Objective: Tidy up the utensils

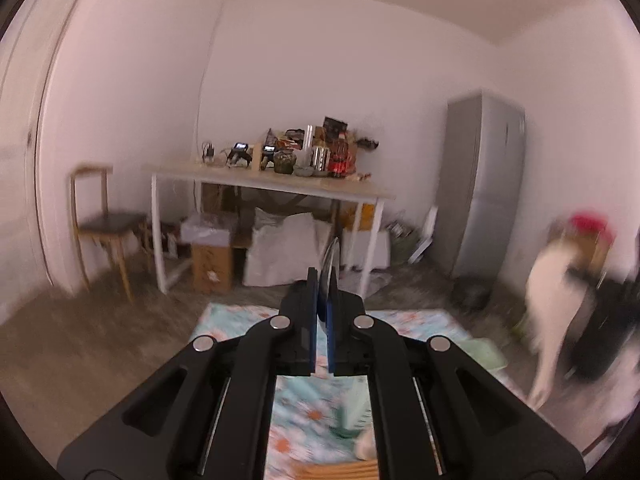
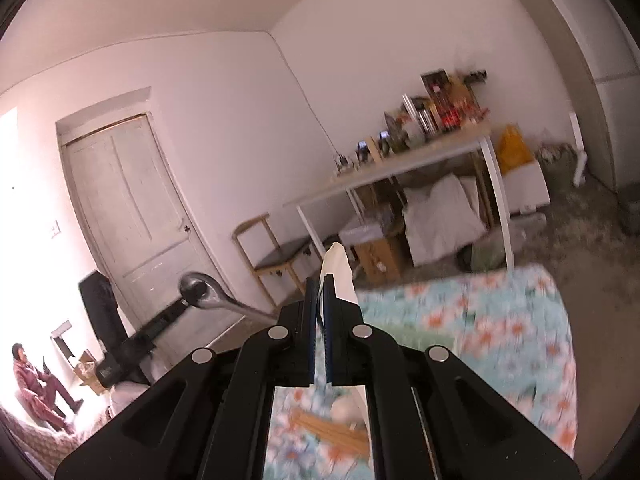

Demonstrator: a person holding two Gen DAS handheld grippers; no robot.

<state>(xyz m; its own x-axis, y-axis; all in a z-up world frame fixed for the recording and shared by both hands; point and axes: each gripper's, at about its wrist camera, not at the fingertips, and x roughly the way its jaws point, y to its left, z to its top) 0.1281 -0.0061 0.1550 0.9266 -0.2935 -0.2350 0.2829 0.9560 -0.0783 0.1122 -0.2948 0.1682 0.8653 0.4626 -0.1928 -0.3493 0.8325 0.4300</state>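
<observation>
- Two grippers: the left gripper (image 1: 322, 300) clamps one metal spoon (image 1: 330, 268), seen edge-on.
- The right gripper (image 2: 320, 300) pinches one white utensil (image 2: 339, 272), possibly a spoon.

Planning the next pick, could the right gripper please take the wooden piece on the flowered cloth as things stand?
Probably not: the right gripper is shut on a white spoon, so nothing else fits until it lets go. The wooden piece lies uncovered below.
</observation>
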